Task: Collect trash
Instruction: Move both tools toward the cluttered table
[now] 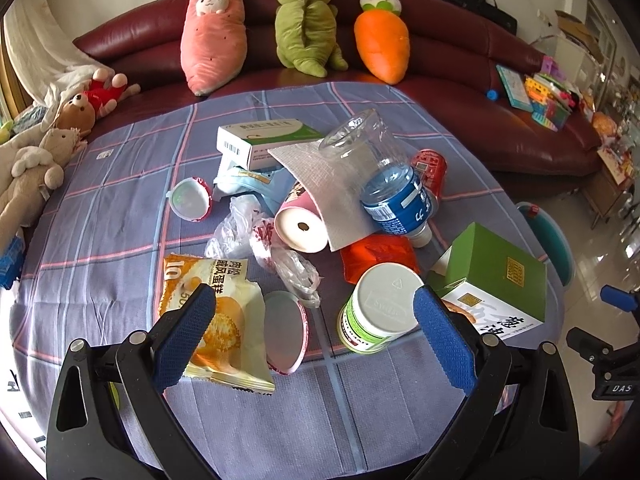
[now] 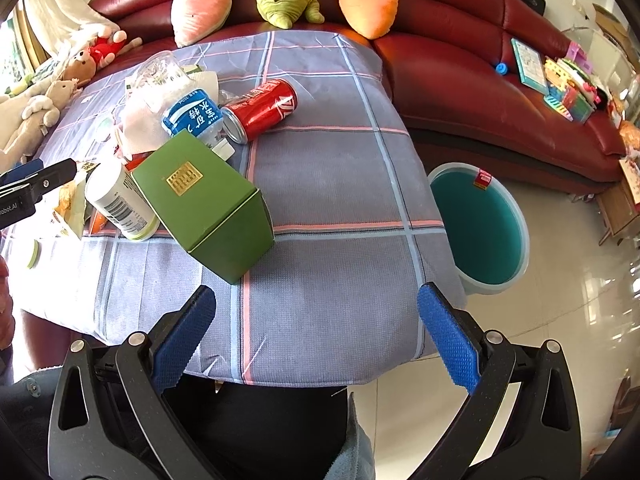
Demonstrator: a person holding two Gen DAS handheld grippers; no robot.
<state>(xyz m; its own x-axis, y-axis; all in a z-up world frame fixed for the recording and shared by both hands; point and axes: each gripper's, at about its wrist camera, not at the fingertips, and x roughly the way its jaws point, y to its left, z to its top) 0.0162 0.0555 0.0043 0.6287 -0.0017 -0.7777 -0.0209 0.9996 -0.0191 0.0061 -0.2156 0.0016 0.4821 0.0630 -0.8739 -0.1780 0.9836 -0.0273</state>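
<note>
Left gripper (image 1: 314, 330) gaping wide, holding nothing, hovering over snack wrapper (image 1: 218, 316); right gripper (image 2: 316, 334) likewise gaping, empty, at lower frame.

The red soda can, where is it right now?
The red soda can lies on its side on the tablecloth, right wrist view upper left, touching the blue-labelled water bottle, behind the green box.

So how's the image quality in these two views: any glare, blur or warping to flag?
Left wrist view: strong fisheye bending at the edges, dark corner vignette, table sharp and evenly lit, floor glossy with reflections. Right wrist view: same warping, window glare on the floor, soft sheen on the sofa, can crisp, no motion blur.
</note>
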